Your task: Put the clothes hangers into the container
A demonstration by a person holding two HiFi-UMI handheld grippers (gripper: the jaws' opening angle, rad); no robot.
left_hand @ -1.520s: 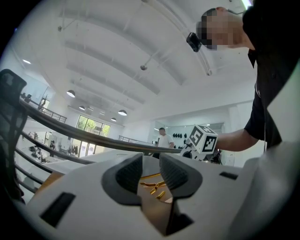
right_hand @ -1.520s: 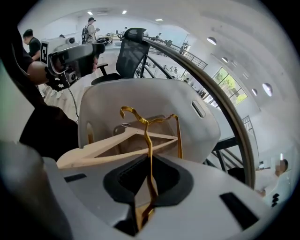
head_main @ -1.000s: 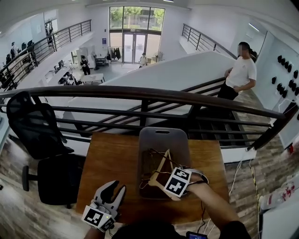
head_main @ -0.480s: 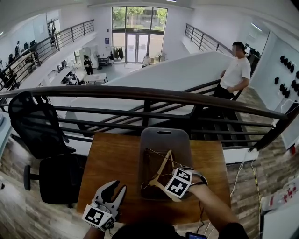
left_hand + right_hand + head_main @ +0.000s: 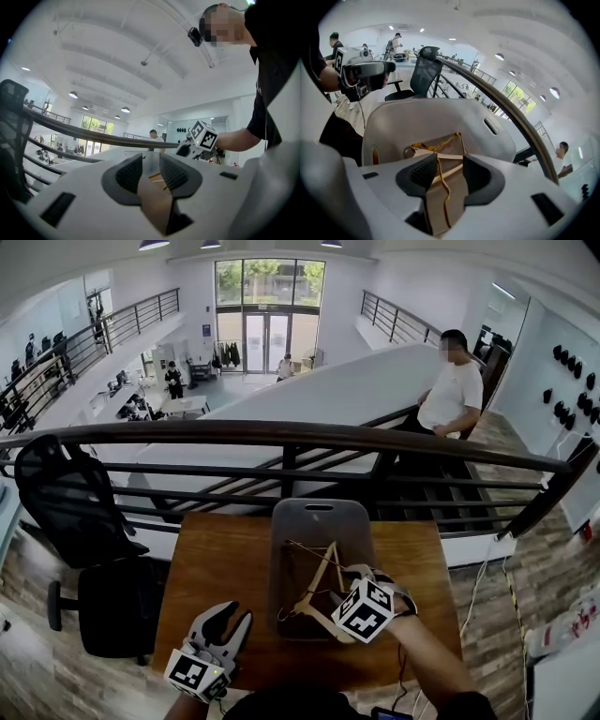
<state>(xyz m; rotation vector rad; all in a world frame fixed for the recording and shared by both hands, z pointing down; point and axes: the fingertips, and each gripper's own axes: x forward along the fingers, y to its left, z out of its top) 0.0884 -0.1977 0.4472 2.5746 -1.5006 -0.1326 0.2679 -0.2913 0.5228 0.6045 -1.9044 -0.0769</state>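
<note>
- Clothes hangers [image 5: 314, 589] and their container share a wooden tabletop [image 5: 216, 559] set against a dark railing [image 5: 281, 434]. A black office chair [image 5: 84, 512] stands at its left.
- On the far half of the tabletop stands the grey container [image 5: 319, 512], its handle slot towards the railing. The right gripper view looks down into its pale inside [image 5: 417, 122].
- All the hangers seen are inside the container, wooden ones with brass-coloured wire hooks. One is tilted up, with its top close to the right hand-held gripper. In the right gripper view they lie on the container floor [image 5: 440, 147]. The left gripper view shows only a few wooden tips [image 5: 156, 176] past its jaws.
- From the near right edge, the person's right forearm reaches in, and the right hand-held gripper [image 5: 342, 599] slants steeply down over the container. Its jaws [image 5: 450, 161] have just been opening and stand apart. A thin wire hook runs through the gap, and neither pad presses on it.
- Low at the near left of the tabletop is the left hand-held gripper [image 5: 232, 617], level and pointing towards the railing. Its jaws [image 5: 150, 161] are parted and empty.
- Each gripper view catches the other gripper. The left one shows the right marker cube [image 5: 202, 136] above the container, and the right one shows the left gripper [image 5: 365, 70] off to the side.
</note>
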